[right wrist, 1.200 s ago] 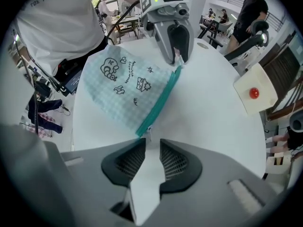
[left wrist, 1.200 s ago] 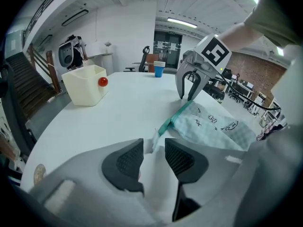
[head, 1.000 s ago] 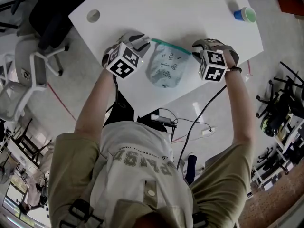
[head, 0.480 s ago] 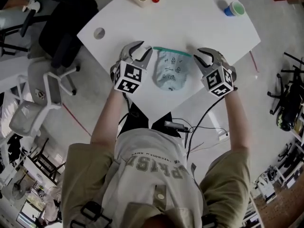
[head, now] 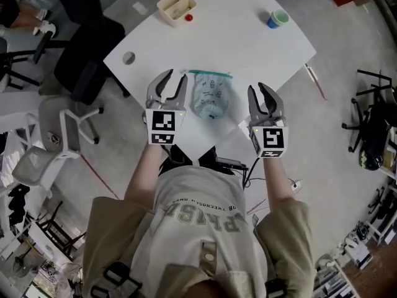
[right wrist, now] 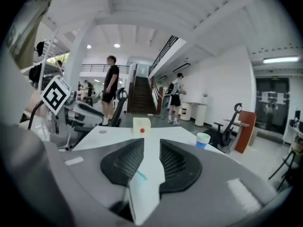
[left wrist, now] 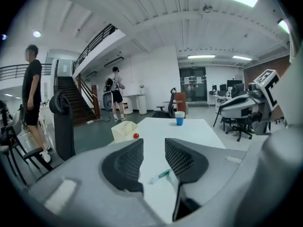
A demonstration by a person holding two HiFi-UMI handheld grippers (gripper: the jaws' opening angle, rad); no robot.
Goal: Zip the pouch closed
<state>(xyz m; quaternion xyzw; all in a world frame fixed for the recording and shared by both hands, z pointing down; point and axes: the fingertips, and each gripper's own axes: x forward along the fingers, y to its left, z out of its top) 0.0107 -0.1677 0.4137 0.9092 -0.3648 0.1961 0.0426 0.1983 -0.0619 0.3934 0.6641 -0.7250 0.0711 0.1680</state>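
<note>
Open-plan office with a grey floor, seen from above the person's head. A white, angular tabletop (head: 236, 42) fills the upper middle of the head view. At far left, office chairs (head: 59, 126) stand on the floor beside it. Near the tabletop's left corner is a small round hole (head: 128, 58). By the far edge sits a beige box (head: 177, 5), with a red ball (head: 188, 17) just beside it.

Next comes the left gripper (head: 169, 85), held in the air over the tabletop's near left edge. Its fingers (left wrist: 125, 167) stand moderately wide apart and hold nothing. Its own view shows bare tabletop and one end of the pouch's zip through the gap.

Between the two grippers lies the pouch (head: 211, 95), flat on the tabletop near its near corner. It is pale blue with small dark drawings, and its teal zip (head: 209, 73) runs along the side facing the far edge. Whether the zip is closed cannot be told. Neither gripper touches the pouch.

To its right, the right gripper (head: 263, 99) hangs over the near right edge. Its fingers (right wrist: 125, 167) leave a narrower gap and pinch nothing.

A blue cup (head: 277, 19) stands near the tabletop's right corner.
</note>
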